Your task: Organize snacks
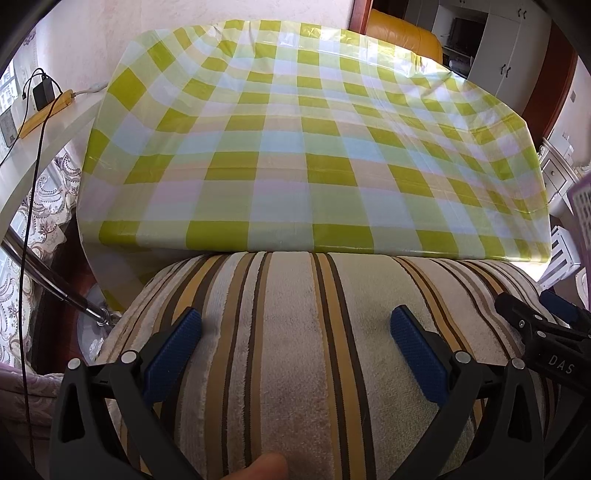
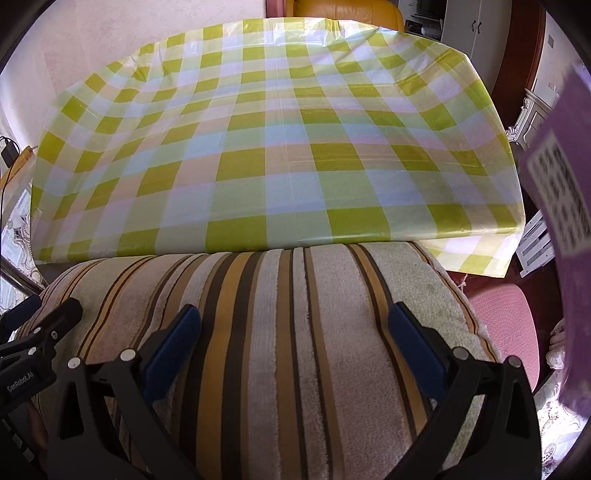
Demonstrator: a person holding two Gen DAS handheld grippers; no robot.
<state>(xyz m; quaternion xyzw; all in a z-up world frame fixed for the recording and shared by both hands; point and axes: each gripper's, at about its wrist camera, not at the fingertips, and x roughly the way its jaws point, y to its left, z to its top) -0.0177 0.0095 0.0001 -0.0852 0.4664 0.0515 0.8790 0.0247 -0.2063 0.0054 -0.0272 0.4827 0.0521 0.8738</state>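
No snacks show in either view. My left gripper (image 1: 295, 321) is open and empty, its blue pads wide apart above a striped towel-covered cushion (image 1: 288, 369). My right gripper (image 2: 295, 319) is also open and empty over the same striped cushion (image 2: 280, 350). The right gripper also shows at the right edge of the left wrist view (image 1: 546, 325), and the left gripper shows at the left edge of the right wrist view (image 2: 40, 325). Ahead of both lies a table under a green-and-white checked cloth (image 1: 295, 147), which also fills the right wrist view (image 2: 280, 147), bare of objects.
A purple perforated basket (image 2: 565, 206) hangs close at the right; its edge also shows in the left wrist view (image 1: 583, 210). A pink stool (image 2: 506, 325) stands low right. A yellow power strip with cables (image 1: 44, 110) lies at the left. An orange chair (image 1: 402, 33) stands behind the table.
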